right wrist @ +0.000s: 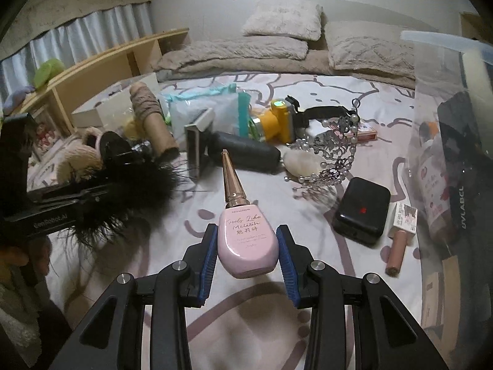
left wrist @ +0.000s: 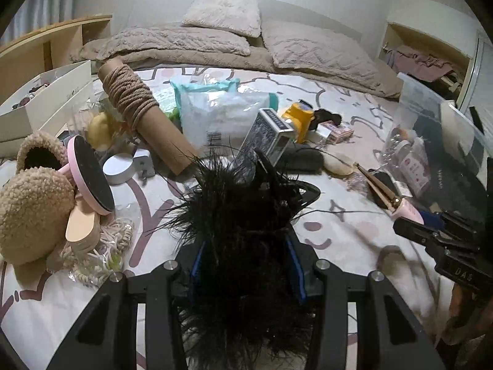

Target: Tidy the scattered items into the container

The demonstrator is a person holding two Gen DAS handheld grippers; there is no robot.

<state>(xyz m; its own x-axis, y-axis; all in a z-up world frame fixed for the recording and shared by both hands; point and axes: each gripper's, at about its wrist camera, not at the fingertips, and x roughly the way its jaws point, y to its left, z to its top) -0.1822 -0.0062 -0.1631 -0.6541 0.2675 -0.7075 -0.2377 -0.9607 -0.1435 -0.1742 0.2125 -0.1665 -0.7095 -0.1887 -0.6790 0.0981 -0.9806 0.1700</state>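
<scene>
My left gripper (left wrist: 245,265) is shut on a black feather piece (left wrist: 240,215), held above the bed; it also shows at the left of the right wrist view (right wrist: 123,191). My right gripper (right wrist: 246,252) is shut on a pink bottle with a long gold cap (right wrist: 246,234), also seen in the left wrist view (left wrist: 400,203). The clear plastic container (right wrist: 456,98) stands at the right with several items inside. Scattered items lie on the bed: a rope-wound cardboard tube (left wrist: 138,104), a yellow toy (right wrist: 277,120), a pearl tiara (right wrist: 336,151), a black box (right wrist: 362,209).
Fuzzy slippers (left wrist: 30,203) and a pink round mirror (left wrist: 89,175) lie at the left beside a white box (left wrist: 46,98). A plastic bag (left wrist: 222,114), a card box (left wrist: 268,132) and a lipstick tube (right wrist: 397,249) lie about. Pillows (left wrist: 222,12) sit at the back.
</scene>
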